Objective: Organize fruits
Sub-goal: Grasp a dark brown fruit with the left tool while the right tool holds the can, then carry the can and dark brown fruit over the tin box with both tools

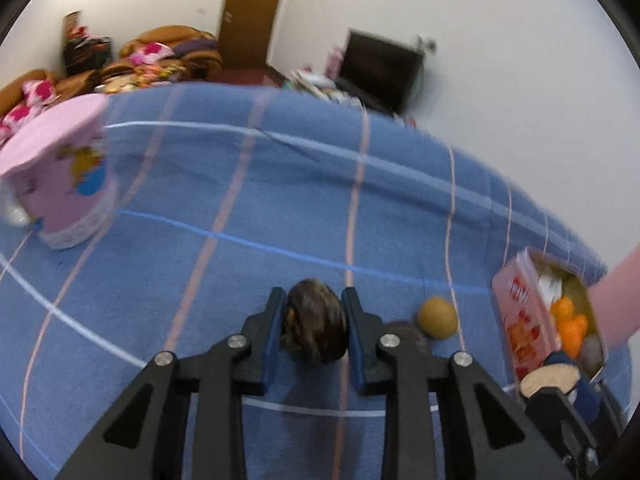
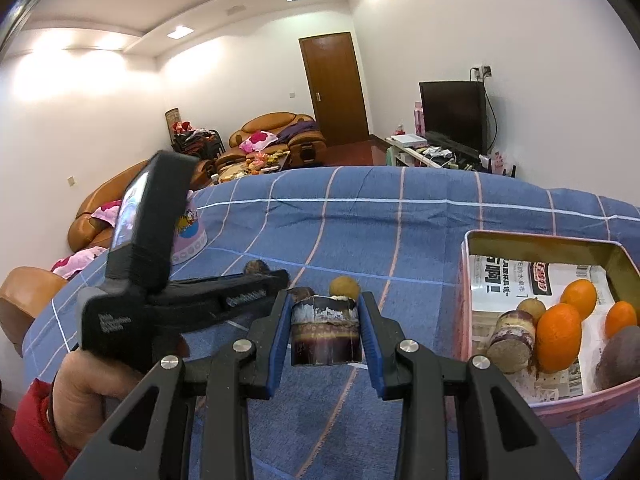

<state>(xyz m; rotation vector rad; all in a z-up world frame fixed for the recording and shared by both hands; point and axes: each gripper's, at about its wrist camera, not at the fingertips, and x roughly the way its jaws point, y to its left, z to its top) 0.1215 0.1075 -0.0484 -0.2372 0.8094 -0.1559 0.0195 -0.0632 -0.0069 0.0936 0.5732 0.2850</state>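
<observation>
The right hand-held gripper (image 2: 325, 330) is clamped on a short sugarcane segment (image 2: 325, 334), its blue pads pressing both sides, held above the blue checked cloth just left of the pink tin box (image 2: 540, 240). The left hand-held gripper (image 1: 314, 322) is closed on a dark, mottled round fruit (image 1: 314, 322) (too blurred to name more exactly), farther left of that tin box. Inside the tin box lie 3 oranges (image 2: 558, 338), another cane piece (image 2: 512, 340), a small brown fruit and a dark purple one. A brown round fruit (image 2: 344, 286) sits on the cloth left of the tin box. To do this well, carry the segment level over the tin box's near rim, lower it into the bare paper-lined patch beside the cane piece, and release only once it rests there, so it cannot roll.
</observation>
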